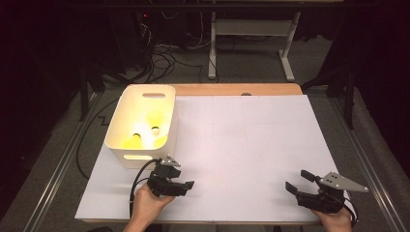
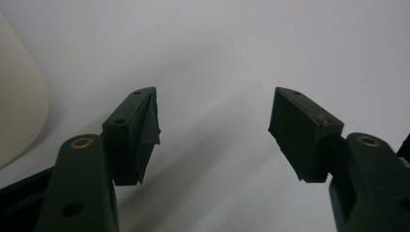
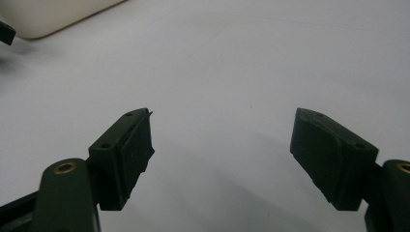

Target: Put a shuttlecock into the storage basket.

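- Cream bin [image 1: 126, 140] sits at the table's far-left part, on the white sheet [image 1: 241, 145]; handle slots cut in its near and far walls; nearest thing to the left gripper
- yellow items [image 1: 145, 133] lie inside the bin, on its floor; glare washes them out, can't tell what they are or how many
- left gripper [image 1: 186, 185] is just off the bin's near-right corner, close but not touching; jaws point right across the sheet; grey three-cornered plate on top; cable loops back towards the bin
- left gripper view: both jaws stand wide apart, nothing between the pads [image 2: 145, 140]; bare white sheet beyond; cream bin wall [image 2: 19, 116] curves in at the left edge
- right gripper [image 1: 297, 182] is at the near-right of the sheet, well apart from the bin and from the left gripper; jaws point left and slightly away from the person; grey plate on top
- right gripper view: jaws spread wide, gap empty, pads [image 3: 138, 150] clear of the sheet; bin's lower edge [image 3: 53, 17] shows far off at top left
- both hands come in from the near edge; left hand [image 1: 145, 205] under its gripper, right hand [image 1: 336, 217] low at the corner
- wooden table edge [image 1: 232, 90] shows beyond the sheet's far side
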{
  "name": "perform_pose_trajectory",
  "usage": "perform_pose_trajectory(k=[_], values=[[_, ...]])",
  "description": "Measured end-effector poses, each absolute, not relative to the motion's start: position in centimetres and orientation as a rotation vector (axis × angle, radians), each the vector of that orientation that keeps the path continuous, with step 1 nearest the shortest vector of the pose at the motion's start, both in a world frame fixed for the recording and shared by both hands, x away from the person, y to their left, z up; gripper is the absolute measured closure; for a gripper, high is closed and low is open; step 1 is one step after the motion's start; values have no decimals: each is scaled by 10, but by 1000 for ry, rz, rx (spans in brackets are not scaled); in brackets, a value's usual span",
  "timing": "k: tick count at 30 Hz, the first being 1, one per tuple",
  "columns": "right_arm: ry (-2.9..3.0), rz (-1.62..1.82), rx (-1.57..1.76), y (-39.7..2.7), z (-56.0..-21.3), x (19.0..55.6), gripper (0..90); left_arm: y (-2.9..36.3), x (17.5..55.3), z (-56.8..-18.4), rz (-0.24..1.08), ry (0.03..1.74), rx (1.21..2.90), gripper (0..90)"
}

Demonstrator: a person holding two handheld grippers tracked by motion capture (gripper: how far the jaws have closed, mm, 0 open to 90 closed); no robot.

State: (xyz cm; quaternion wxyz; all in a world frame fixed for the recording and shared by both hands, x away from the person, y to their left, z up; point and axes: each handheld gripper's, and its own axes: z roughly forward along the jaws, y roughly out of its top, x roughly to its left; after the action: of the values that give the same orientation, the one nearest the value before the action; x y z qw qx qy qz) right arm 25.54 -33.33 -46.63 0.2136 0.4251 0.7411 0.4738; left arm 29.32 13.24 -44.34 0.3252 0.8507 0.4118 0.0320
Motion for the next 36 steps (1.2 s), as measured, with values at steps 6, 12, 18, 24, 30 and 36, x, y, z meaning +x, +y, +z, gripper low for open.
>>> perform_pose_trajectory(k=[6,12,18,24,30,36], values=[[2056,1316,1179,-333,-466,255,233,141,287,-444,101,1100,2207,350],[2056,1315,1181,-333,-466,255,233,150,282,-445,111,1117,2184,346],[2057,1315,1177,-333,-466,256,233,156,279,-446,126,1126,2177,345],[2055,1315,1181,-333,-466,255,233,162,276,-445,153,1130,2159,348],[2054,1317,1181,-334,-466,255,233,170,272,-445,168,1157,2132,349],[2056,1312,1180,-333,-466,256,233,178,271,-446,181,1172,2133,346]])
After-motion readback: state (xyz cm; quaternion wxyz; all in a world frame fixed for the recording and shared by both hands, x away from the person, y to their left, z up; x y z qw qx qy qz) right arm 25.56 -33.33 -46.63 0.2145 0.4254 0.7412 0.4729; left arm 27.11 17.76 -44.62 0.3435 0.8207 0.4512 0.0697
